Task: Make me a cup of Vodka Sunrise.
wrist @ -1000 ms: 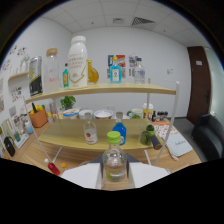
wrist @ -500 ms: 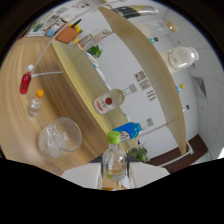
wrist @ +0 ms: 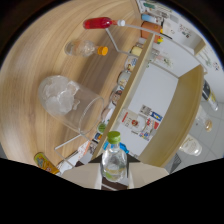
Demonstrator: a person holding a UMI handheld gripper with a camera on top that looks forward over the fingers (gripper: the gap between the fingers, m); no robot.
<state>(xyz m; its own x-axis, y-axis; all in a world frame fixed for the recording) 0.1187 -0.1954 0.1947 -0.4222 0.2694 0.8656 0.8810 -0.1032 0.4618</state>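
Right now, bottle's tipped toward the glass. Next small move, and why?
Probably uncap first: the gripper is shut on the clear bottle, whose green cap is on, aimed near the ice-filled glass. Nothing can pour yet.

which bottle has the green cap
The clear bottle held in the gripper. Its cap is green, while the clear bottle on the wooden table has an orange cap, and the red bottle a white one.

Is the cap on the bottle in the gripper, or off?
On. The green cap sits on the neck of the clear bottle, which the gripper holds between its fingers.
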